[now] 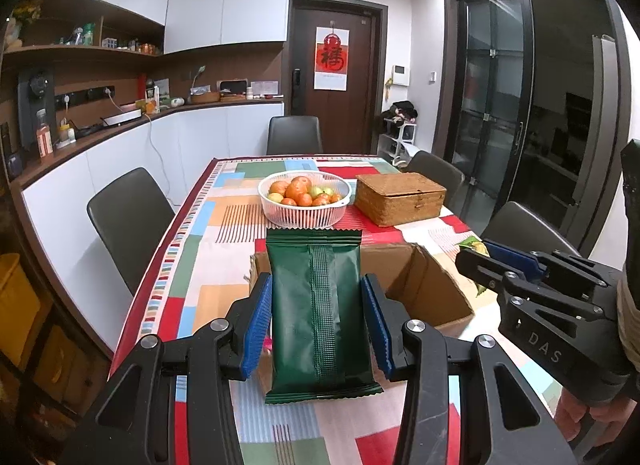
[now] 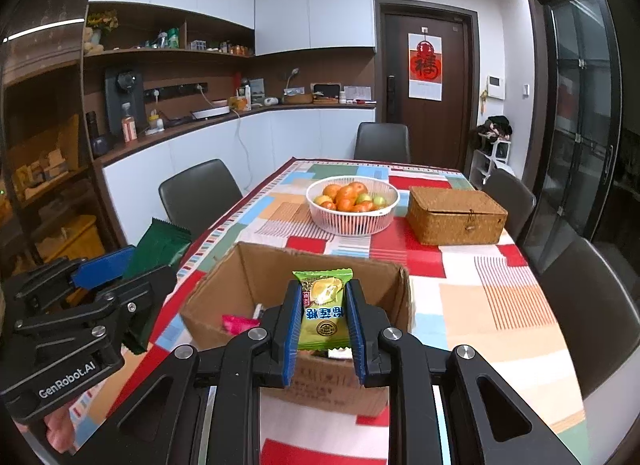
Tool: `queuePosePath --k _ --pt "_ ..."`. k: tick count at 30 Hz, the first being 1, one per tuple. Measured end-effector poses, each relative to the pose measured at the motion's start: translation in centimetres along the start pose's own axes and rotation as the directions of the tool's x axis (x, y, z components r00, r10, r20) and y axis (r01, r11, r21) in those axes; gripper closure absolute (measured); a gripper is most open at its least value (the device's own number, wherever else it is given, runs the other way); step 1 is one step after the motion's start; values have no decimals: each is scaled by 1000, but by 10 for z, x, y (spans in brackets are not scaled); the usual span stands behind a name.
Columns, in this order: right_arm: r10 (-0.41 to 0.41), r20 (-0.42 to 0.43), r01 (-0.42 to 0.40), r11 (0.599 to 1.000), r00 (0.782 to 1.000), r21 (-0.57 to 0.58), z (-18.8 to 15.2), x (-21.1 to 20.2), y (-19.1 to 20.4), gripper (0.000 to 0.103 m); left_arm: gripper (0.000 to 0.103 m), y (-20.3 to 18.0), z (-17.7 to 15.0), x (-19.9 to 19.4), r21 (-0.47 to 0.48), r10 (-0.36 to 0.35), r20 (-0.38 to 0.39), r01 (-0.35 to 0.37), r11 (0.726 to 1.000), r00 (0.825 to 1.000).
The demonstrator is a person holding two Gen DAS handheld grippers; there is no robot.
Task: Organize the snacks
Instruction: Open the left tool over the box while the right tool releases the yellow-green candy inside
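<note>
My left gripper point(image 1: 318, 323) is shut on a dark green snack packet point(image 1: 318, 313) and holds it above the left side of an open cardboard box point(image 1: 424, 285). My right gripper point(image 2: 324, 319) is shut on a small light green candy packet point(image 2: 324, 309) and holds it over the same box point(image 2: 248, 277). A pink wrapper point(image 2: 238, 323) lies inside the box. The left gripper point(image 2: 100, 285) and its green packet point(image 2: 160, 245) show at the left of the right wrist view. The right gripper point(image 1: 500, 261) shows at the right of the left wrist view.
A white basket of fruit point(image 1: 306, 201) and a closed woven box point(image 1: 400, 197) stand farther back on the patterned tablecloth point(image 1: 192, 257). Dark chairs point(image 1: 128, 221) surround the table. A counter with small appliances point(image 1: 120, 117) runs along the left wall.
</note>
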State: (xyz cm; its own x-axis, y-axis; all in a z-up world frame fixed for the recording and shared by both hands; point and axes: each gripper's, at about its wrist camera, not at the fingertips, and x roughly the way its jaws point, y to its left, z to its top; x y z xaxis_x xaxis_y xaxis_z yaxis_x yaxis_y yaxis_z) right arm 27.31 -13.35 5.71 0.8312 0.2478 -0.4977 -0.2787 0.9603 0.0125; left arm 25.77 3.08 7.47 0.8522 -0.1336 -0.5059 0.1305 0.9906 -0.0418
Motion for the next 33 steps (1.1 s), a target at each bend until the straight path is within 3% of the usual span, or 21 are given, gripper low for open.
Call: queuePosePath --k 20,25,33 --pt "18 -127 -16 1000 992 15 8 78 -17 80 58 4 14 95 7 23 -150 -22 1000 988" --pt "9 -145 -4 999 989 32 6 83 -21 67 55 4 8 86 15 41 -136 -39 999 990" --pt "7 -114 -4 1000 993 30 -4 50 -18 60 45 -3 -4 41 15 67 -72 -66 998 995"
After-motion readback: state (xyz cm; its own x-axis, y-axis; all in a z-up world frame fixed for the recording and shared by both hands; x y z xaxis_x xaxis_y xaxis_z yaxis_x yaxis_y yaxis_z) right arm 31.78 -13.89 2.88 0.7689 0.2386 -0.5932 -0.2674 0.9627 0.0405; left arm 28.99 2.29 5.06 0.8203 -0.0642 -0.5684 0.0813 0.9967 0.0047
